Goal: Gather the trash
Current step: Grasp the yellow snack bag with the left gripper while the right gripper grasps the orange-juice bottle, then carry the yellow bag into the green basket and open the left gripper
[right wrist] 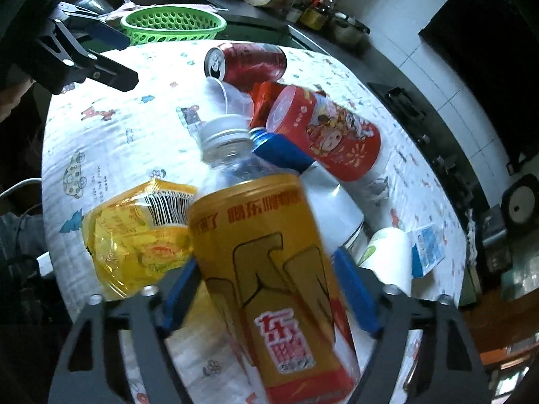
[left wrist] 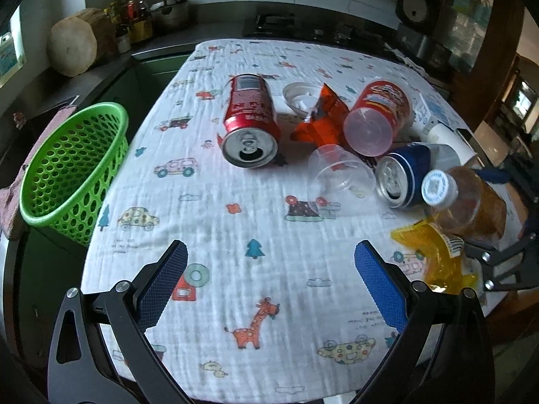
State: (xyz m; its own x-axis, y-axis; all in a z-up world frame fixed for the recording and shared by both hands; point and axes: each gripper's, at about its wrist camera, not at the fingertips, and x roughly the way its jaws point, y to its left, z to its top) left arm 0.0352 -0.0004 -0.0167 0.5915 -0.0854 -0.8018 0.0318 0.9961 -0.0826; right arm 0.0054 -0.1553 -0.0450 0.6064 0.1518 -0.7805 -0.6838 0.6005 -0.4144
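My right gripper (right wrist: pixel 266 289) is shut on a plastic bottle with a yellow label (right wrist: pixel 266 269), its blue pads on both sides of the body; the bottle (left wrist: pixel 465 198) also shows at the right of the left wrist view. My left gripper (left wrist: pixel 271 259) is open and empty above the patterned cloth, near the table's front edge. Ahead of it lie a red can (left wrist: pixel 251 118), a clear cup (left wrist: pixel 340 175), a blue can (left wrist: pixel 402 175), a red tub (left wrist: pixel 379 118), an orange wrapper (left wrist: pixel 323 118) and a yellow wrapper (left wrist: pixel 434 256). The green basket (left wrist: pixel 74 168) stands off the table's left side.
A white paper cup (right wrist: pixel 390 256) and a small blue-white carton (right wrist: pixel 427 249) lie at the table's right. A white lid (left wrist: pixel 299 94) sits behind the orange wrapper. A kitchen counter with a wood block (left wrist: pixel 74 43), bottles and a pot runs behind the table.
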